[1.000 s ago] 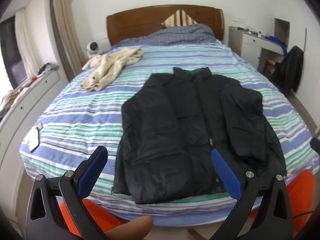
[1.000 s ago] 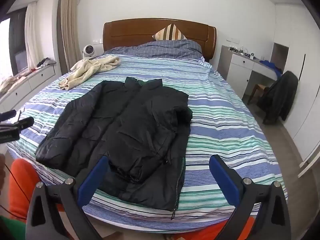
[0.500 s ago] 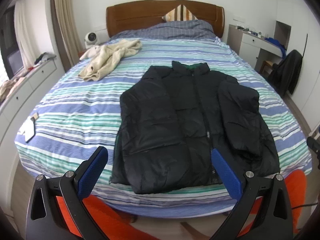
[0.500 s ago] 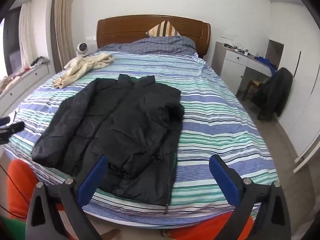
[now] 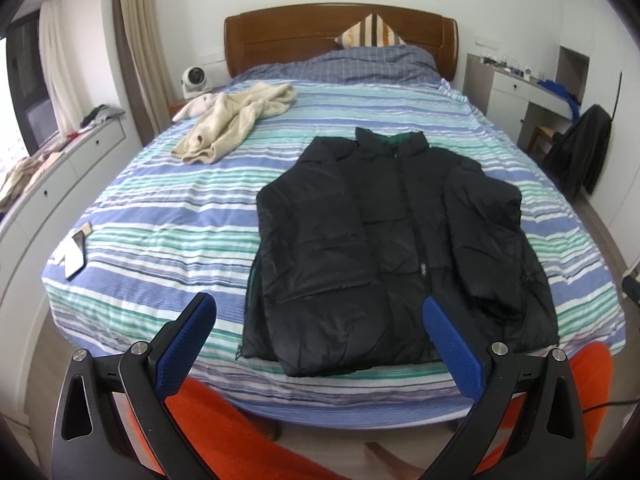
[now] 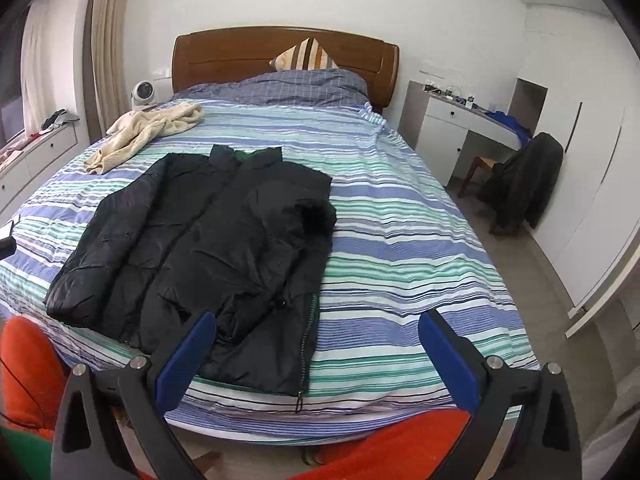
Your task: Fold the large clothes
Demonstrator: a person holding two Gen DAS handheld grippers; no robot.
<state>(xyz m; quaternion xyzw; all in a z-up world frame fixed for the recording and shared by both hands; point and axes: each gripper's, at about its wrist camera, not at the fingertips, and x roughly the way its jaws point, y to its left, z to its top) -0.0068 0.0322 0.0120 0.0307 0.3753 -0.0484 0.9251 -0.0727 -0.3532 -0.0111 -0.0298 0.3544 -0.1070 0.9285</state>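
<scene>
Facing the foot of the blue-, green- and white-striped bed [image 5: 168, 216], I hold both tools released and empty above the floor. Left gripper [image 5: 320, 344] and right gripper [image 6: 316, 354]: blue-padded fingers spread wide, clear of the black quilted puffer jacket [image 5: 384, 240], which lies flat near the bed's foot edge, collar toward the wooden headboard [image 5: 280, 36], sleeves folded across its front. Cream fleece garment [image 5: 236, 122]: crumpled, well apart, near the pillows.

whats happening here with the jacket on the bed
A person stands at the foot of the bed with a gripper in each hand, jaws of the left gripper and right gripper wide open and holding nothing. The black jacket lies flat, sleeves folded in. A beige garment lies crumpled farther up.
</scene>
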